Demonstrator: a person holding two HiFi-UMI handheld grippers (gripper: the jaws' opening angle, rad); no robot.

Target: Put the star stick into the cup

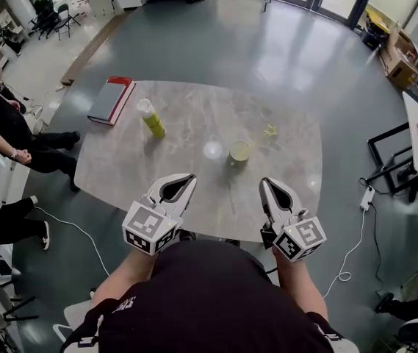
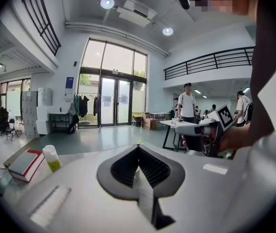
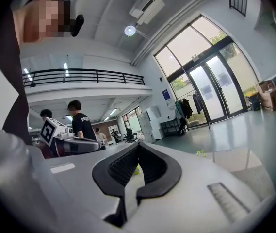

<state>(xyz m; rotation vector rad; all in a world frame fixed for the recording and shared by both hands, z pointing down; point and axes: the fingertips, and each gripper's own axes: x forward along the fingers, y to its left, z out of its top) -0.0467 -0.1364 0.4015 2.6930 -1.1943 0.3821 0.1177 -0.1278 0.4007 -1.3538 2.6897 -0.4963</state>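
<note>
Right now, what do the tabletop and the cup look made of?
Tabletop: polished stone or a marble-look laminate, by the grey veining and soft sheen; can't tell which. Cup: probably translucent yellow-green plastic or glass, rim looks see-through; too small to be sure.

The cup (image 1: 239,151) stands near the middle of the table (image 1: 120,175). The star stick (image 1: 269,131) lies at its 2 o'clock, near but apart. A small round thing (image 1: 213,150) sits just beside the cup at 9 o'clock. The bottle (image 1: 150,118) stands farther off at 10 o'clock, the book (image 1: 110,99) past it on the corner.
</note>
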